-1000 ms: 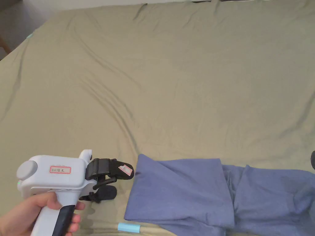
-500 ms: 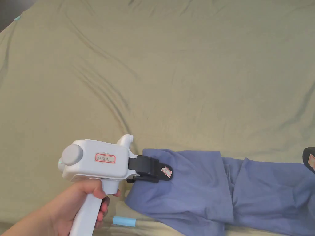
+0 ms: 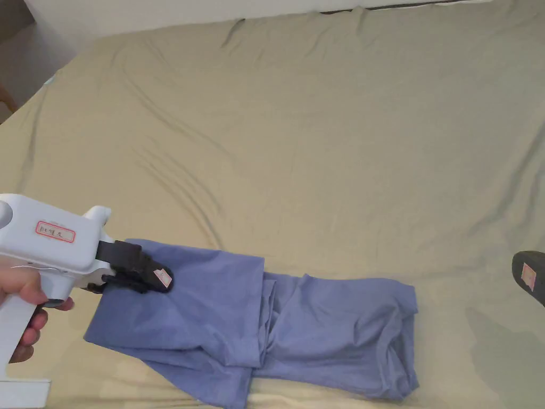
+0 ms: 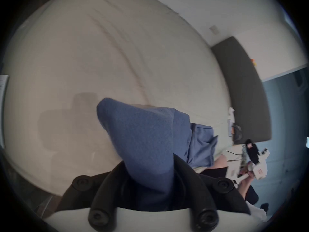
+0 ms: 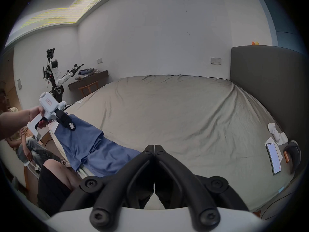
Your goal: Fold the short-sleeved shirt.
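A blue short-sleeved shirt (image 3: 298, 319) lies bunched lengthwise near the front edge of the bed. My left gripper (image 3: 151, 277) is shut on the shirt's left end, and the cloth there is lifted a little. In the left gripper view the blue cloth (image 4: 147, 135) runs up out from between the black jaws. The same grip on the shirt (image 5: 93, 145) shows far left in the right gripper view, at the left gripper (image 5: 69, 125). My right gripper (image 5: 154, 147) is shut on nothing and hovers over the bed, right of the shirt; its dark tip (image 3: 529, 277) pokes in at the head view's right edge.
An olive-green sheet (image 3: 319, 149) covers the wide bed. At the bed's right end stands a dark headboard (image 5: 267, 88), with a phone (image 5: 274, 157) and white items lying by it. Another person sits at the left beside the bed (image 5: 28, 148). A robot (image 5: 53, 75) stands by the far wall.
My left gripper went from open beside the shirt to shut on its left end, and has drawn it leftward. The camera also swung, so the whole shirt now shows.
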Available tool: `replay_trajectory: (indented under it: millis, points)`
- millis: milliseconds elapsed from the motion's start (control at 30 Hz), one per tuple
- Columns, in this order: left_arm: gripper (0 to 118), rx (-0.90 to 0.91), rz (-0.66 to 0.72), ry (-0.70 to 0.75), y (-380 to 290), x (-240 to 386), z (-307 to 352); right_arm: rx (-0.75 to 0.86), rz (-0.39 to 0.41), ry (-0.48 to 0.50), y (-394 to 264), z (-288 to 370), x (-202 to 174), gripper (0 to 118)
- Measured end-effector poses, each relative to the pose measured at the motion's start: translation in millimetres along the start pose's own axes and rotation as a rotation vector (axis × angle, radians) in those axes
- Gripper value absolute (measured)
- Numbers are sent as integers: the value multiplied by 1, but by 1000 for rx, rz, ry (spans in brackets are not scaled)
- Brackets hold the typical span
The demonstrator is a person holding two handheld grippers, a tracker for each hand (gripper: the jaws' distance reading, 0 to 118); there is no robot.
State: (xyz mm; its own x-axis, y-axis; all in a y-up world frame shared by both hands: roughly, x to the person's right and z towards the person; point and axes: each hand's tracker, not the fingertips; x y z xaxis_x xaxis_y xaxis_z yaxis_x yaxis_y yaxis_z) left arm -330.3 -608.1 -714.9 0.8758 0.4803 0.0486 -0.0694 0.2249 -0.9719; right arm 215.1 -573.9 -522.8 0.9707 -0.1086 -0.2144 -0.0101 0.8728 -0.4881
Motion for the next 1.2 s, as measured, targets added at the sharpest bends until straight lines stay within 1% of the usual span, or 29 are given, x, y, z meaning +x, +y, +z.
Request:
replay_trajectory:
  millis: [67, 133, 167, 200, 300, 333, 433, 533, 567, 600, 633, 667, 700, 767, 833, 900, 933, 967, 1000, 1067, 1133, 1167, 1200]
  points:
    - [15, -25, 17, 70, 2, 15, 7, 3, 1, 7, 0, 1, 0, 2]
    - [15, -15, 26, 80, 4, 38, 10, 3, 2, 17, 0, 2, 2, 2]
    - [15, 18, 52, 108, 2, 57, 12, 5, 1, 22, 0, 3, 2, 2]
    - [15, 22, 52, 103, -1, 81, 10, 7, 0, 29, 1, 4, 3, 2]
    - [15, -17, -145, 81, -9, 147, -3, 8, 9, 36, 1, 5, 5, 2]
    - [15, -26, -183, 85, -10, 166, -9, 8, 16, 34, 1, 6, 5, 2]
    - [15, -78, -220, 22, -16, 207, -39, 11, 22, 32, 0, 12, 10, 2]
    - [16, -117, -239, 43, -23, 234, -80, 18, 11, 29, -2, 18, 17, 2]
    - [22, -139, -251, 61, -26, 243, -96, 21, 11, 26, -3, 21, 19, 2]
    - [45, -158, -265, 54, -29, 250, -111, 24, 13, 22, -3, 23, 21, 2]
    - [77, -178, -278, 11, -32, 255, -125, 26, 16, 13, -4, 24, 22, 2]
    - [100, -193, -264, -55, -36, 258, -140, 27, 16, 6, -6, 26, 24, 2]
    - [103, -217, -235, -101, -37, 262, -153, 27, 16, 5, -7, 27, 26, 2]
    - [103, -219, -183, -130, -37, 269, -161, 25, 7, 2, -8, 28, 29, 2]
    - [103, -198, -197, -118, -38, 272, -152, 23, -1, 4, -8, 27, 31, 2]
    - [101, -118, -349, -88, -43, 274, -129, 24, -3, 9, -9, 26, 30, 2]
    - [98, -64, -420, -46, -49, 274, -118, 22, -1, 14, -9, 25, 30, 2]
    - [90, -6, -476, 15, -56, 272, -109, 19, 2, 21, -9, 23, 30, 2]
    - [78, 17, -493, 63, -63, 267, -105, 15, 8, 28, -9, 21, 29, 2]
    - [65, 65, -497, 134, -74, 256, -115, 5, 24, 28, -10, 17, 24, 2]
    - [26, 24, -481, 102, -87, 250, -139, -6, 47, 29, -11, 14, 21, 2]
    - [17, -17, -459, 105, -91, 247, -157, -11, 59, 29, -11, 13, 17, 2]
    - [16, -52, -437, 114, -93, 244, -179, -12, 68, 30, -11, 13, 15, 2]
